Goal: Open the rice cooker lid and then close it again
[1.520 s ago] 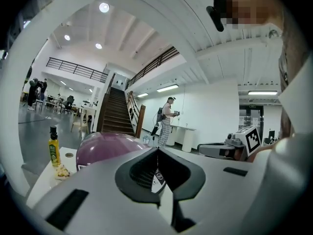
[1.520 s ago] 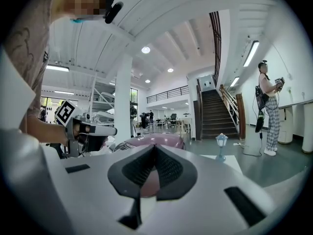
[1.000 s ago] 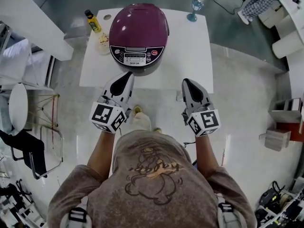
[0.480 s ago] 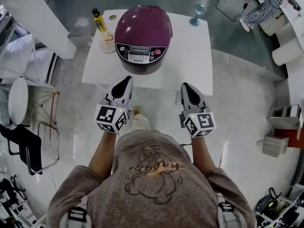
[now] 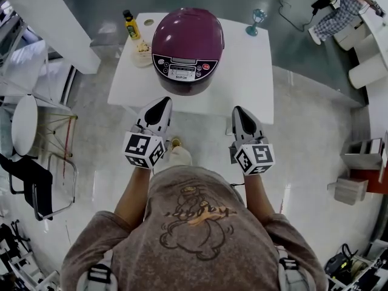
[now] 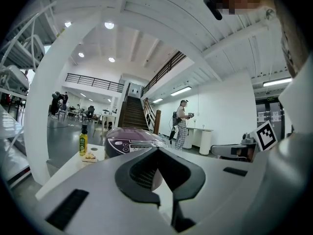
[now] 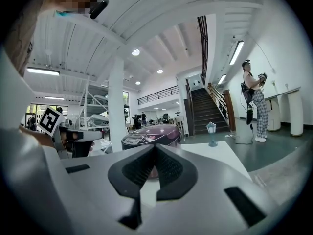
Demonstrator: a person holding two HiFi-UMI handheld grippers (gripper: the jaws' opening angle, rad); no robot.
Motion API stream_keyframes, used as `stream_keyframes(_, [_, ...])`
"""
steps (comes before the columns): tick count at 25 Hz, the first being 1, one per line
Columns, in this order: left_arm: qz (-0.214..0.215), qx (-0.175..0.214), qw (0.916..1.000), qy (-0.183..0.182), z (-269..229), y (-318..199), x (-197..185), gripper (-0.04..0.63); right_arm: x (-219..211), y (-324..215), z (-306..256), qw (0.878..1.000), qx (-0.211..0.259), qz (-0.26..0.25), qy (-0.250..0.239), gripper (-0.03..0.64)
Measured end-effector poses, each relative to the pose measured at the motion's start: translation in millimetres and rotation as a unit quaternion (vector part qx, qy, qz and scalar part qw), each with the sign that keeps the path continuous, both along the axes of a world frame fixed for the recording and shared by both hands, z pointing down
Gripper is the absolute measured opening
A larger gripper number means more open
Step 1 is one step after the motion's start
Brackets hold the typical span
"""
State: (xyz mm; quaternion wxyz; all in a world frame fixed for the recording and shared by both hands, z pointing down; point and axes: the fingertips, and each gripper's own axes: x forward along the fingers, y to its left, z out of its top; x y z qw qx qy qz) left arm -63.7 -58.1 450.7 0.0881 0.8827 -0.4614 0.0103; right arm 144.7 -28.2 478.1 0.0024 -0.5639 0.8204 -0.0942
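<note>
A purple rice cooker with its lid down and a control panel facing me stands on the white table. It also shows ahead in the left gripper view as the rice cooker and in the right gripper view as the rice cooker. My left gripper hovers at the table's near edge, just short of the cooker's front, jaws shut on nothing. My right gripper is level with it to the right, also shut and empty, off to the cooker's right.
A yellow bottle and a small dish sit left of the cooker. A blue stemmed glass stands at the table's far right corner. A white chair is at the left. A person stands far back right.
The left gripper has shifted slightly toward the table edge. The whole view has tilted a little, so the table and cooker sit a bit to the right. The right gripper has kept its place.
</note>
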Motion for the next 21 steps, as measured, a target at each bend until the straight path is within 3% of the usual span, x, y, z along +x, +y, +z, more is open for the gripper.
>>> stream_keyframes(21, [0.004,-0.011,0.9998,0.016,-2.3,-0.7,0.4,0.02,-6.3,0.1,-0.6,1.0,-0.003,-0.004,0.001,-0.002])
